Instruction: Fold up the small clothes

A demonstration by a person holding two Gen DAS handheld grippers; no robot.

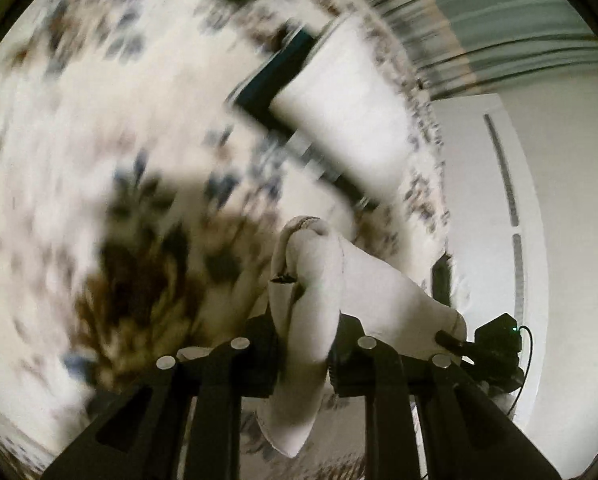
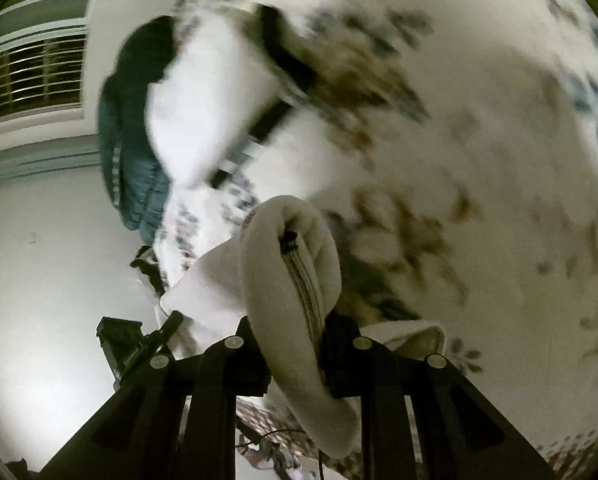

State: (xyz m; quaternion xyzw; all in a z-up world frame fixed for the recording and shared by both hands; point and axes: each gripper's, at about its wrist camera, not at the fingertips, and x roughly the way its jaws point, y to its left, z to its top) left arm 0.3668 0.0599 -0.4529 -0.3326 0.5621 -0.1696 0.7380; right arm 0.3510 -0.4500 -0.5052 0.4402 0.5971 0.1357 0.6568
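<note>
A small cream-white garment (image 1: 319, 276) with a zipper hangs stretched between my two grippers above a floral bedspread (image 1: 99, 140). My left gripper (image 1: 305, 344) is shut on one bunched edge of it. My right gripper (image 2: 295, 344) is shut on the other edge, where the zipper (image 2: 303, 280) runs between the jaws. The right gripper shows in the left wrist view (image 1: 495, 340) at the right. The left gripper shows in the right wrist view (image 2: 139, 344) at the left. Both views are blurred by motion.
A folded white garment with a black waistband (image 1: 339, 120) lies on the bedspread; it also shows in the right wrist view (image 2: 203, 108). A dark teal garment (image 2: 131, 152) lies behind it. A window (image 2: 35, 76) and white walls stand beyond the bed.
</note>
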